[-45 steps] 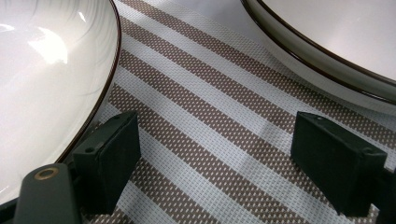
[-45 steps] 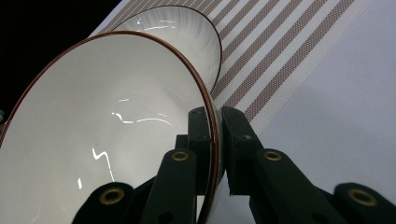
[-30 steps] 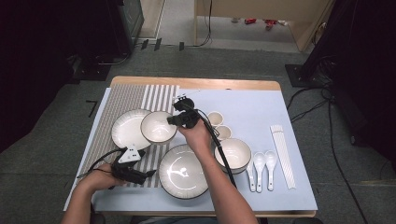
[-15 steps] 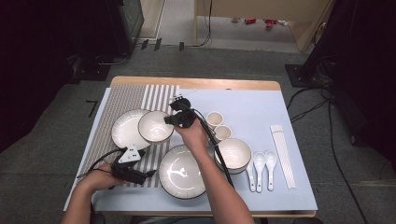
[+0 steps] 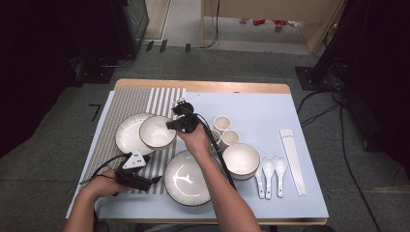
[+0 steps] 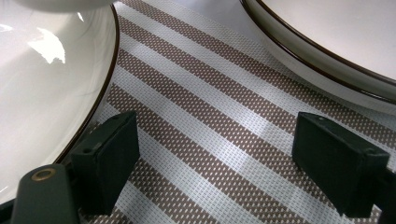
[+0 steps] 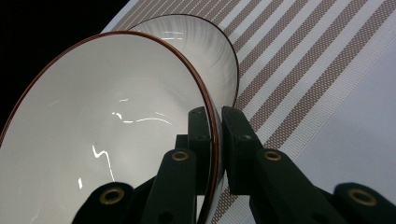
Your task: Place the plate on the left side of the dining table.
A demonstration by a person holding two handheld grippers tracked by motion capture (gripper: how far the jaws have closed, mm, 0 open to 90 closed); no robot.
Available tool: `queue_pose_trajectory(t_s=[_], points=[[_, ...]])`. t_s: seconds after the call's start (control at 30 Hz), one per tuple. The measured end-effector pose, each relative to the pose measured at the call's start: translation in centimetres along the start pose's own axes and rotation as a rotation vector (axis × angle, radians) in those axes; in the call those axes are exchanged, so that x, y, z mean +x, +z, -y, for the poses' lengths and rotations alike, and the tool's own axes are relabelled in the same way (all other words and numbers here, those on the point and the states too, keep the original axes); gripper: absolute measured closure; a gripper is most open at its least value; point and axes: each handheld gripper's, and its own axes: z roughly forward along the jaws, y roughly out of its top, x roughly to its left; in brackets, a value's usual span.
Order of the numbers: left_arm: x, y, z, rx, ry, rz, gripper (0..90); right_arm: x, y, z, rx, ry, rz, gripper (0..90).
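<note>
My right gripper (image 5: pixel 170 124) is shut on the rim of a white bowl (image 5: pixel 155 131) with a brown edge and holds it just over the right side of a white plate (image 5: pixel 126 137) on the striped mat. In the right gripper view the two jaws pinch the bowl's rim (image 7: pixel 212 122), one inside and one outside, and the bowl (image 7: pixel 102 135) is tilted. My left gripper (image 5: pixel 155 180) rests low on the striped mat (image 6: pixel 210 126) at the front left, open, with bare mat between its jaws. Plate edges (image 6: pixel 51 79) lie on either side of it.
A large plate (image 5: pixel 188 178) sits at the front centre, a second bowl (image 5: pixel 241 160) to its right. Two small cups (image 5: pixel 225 129) stand behind them. Two white spoons (image 5: pixel 273 169) and a wrapped pair of chopsticks (image 5: pixel 293 160) lie at the right on the blue mat (image 5: pixel 261 111).
The right gripper has carried the bowl slightly left and down toward the white plate. The left gripper has stayed where it was.
</note>
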Motion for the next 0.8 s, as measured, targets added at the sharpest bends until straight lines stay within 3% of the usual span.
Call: queue_pose_trajectory(t_s=[0.33,0.8], points=[[0.0,0.0,0.0,0.000,-0.001,0.001,15.2,-0.1,1.1,0.1,-0.001,0.024,-0.034,83.1],[0.0,0.0,0.0,-0.001,-0.001,0.001,15.2,-0.1,1.7,-0.4,-0.009,0.026,-0.024,83.1]])
